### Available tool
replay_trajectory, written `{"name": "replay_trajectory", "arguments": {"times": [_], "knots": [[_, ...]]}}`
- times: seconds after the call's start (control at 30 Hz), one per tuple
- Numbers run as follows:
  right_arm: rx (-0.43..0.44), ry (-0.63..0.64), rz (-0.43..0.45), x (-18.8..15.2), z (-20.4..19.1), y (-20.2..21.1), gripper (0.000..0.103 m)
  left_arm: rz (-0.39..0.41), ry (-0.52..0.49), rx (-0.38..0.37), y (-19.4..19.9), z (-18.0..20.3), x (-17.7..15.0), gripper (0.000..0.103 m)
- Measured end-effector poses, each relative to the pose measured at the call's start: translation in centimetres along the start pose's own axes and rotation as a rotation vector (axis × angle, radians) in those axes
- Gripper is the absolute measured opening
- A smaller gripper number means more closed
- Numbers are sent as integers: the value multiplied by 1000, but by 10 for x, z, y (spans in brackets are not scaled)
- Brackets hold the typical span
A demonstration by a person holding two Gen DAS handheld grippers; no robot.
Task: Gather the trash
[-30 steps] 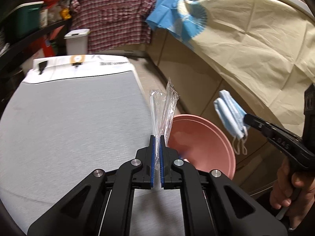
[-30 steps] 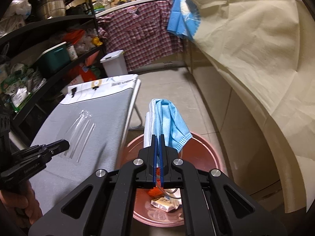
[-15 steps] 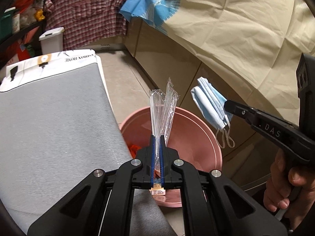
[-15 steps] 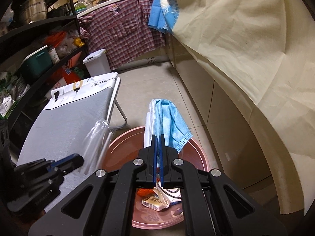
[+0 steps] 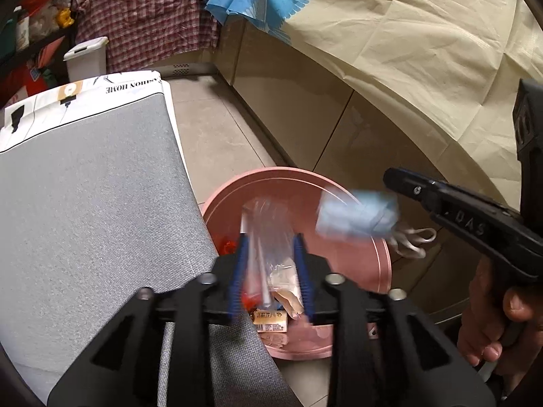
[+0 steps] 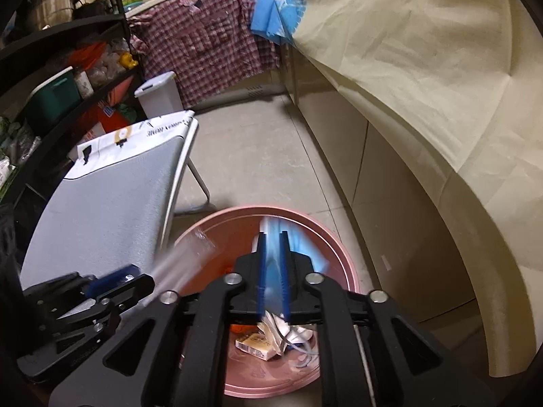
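- Looking along the left gripper (image 5: pixel 269 264) from its own camera, its blue-padded jaws are opening, parted at lower centre of the frame.
- A clear crinkled plastic wrapper (image 5: pixel 268 234) lies blurred between the pads; whether either pad touches it I cannot tell.
- Beneath it sits the round pink plastic basin (image 5: pixel 380 264), on the tiled floor beside the grey padded ironing board (image 5: pixel 95 210), with a small yellow carton (image 5: pixel 271 320) and other scraps inside.
- At right of the frame a hand (image 5: pixel 488 318) holds the right gripper (image 5: pixel 395 183); the pale blue pleated face mask (image 5: pixel 353 218) is blurred just below its tip, over the basin rim, white ear loops trailing.
- From the right wrist camera, the right gripper (image 6: pixel 272 271) shows at lower centre with its jaws opening.
- The blue mask (image 6: pixel 271 264) is streaked between the parted pads, over the basin (image 6: pixel 339 254).
- At lower left the left gripper (image 6: pixel 135 281) points toward the basin, the clear wrapper (image 6: pixel 185 257) a blur at its tip.
- A white lidded bin (image 6: pixel 159 95) stands in the upper left, in front of a hanging checked red shirt (image 6: pixel 210 40).
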State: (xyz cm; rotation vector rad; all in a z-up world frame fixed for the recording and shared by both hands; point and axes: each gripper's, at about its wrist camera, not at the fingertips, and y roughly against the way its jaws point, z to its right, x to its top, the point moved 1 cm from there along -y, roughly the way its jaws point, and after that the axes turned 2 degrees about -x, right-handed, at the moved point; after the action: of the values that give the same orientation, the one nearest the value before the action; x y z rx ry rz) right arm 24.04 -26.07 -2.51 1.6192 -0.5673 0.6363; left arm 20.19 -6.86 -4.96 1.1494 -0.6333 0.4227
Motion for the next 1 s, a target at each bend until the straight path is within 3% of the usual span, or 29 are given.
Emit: {"name": "replay_trajectory", "arguments": {"times": [0.07,0.3,0.63,0.9,1.0], "knots": [[-8,-2,7,0,1,0,40,-1,5,1,-1,-2,1,31],[-9,1,16,0,1,1,41,2,22,8,2,-9,0,31],[-49,30,78,-3,-5,19,54,40,38,39,28,-16,-6,46],[-86,51,139,-15,-13,56,83,71,54,78,51,-21,-15,62],[-97,56,167,-22,-17,73,89,81,63,88,61,-21,-17,69]]}}
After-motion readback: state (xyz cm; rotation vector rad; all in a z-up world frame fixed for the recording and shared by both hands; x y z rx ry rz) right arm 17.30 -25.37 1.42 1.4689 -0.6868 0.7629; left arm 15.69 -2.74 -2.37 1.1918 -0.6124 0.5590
